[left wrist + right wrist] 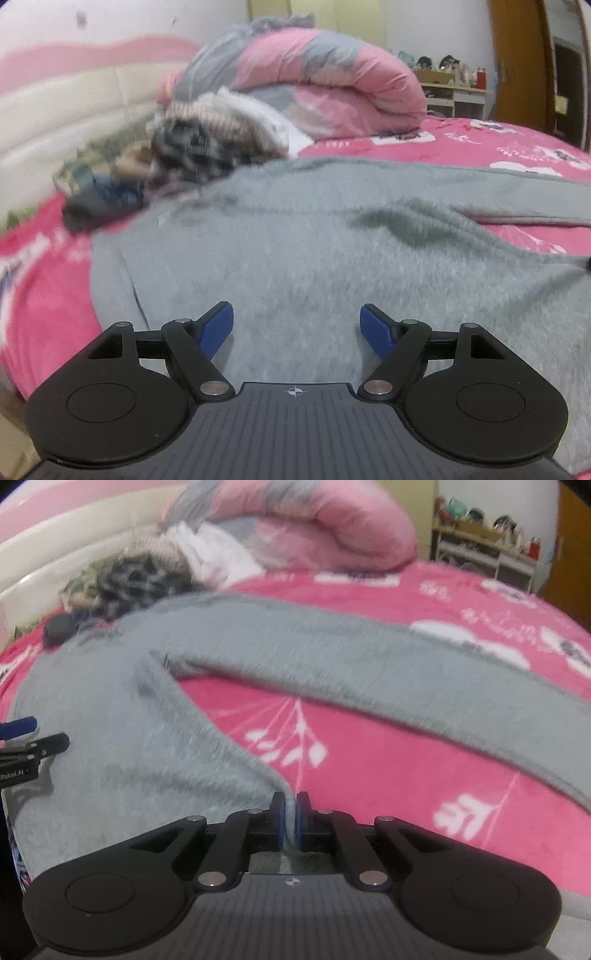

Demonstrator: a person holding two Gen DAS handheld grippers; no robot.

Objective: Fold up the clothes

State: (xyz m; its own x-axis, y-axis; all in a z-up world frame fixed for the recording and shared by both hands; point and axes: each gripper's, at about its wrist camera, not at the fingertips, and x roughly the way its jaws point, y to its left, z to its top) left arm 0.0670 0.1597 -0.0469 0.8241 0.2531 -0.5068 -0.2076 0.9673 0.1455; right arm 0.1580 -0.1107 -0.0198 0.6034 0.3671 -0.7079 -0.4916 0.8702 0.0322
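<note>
The fuzzy grey sweater (314, 251) lies spread on the pink printed bed sheet (369, 738), soft and napped, one long sleeve (369, 664) stretching away ahead and to the right of the right gripper (290, 812). That right gripper is pinched tight on a fold of the sweater's edge, fabric squeezed between its blue pads. The left gripper (296, 325) sits low over the sweater's body, jaws wide apart, nothing between them. Ahead of both, a rolled pink-grey quilt (325, 81) and a heap of clothes (192, 147).
</note>
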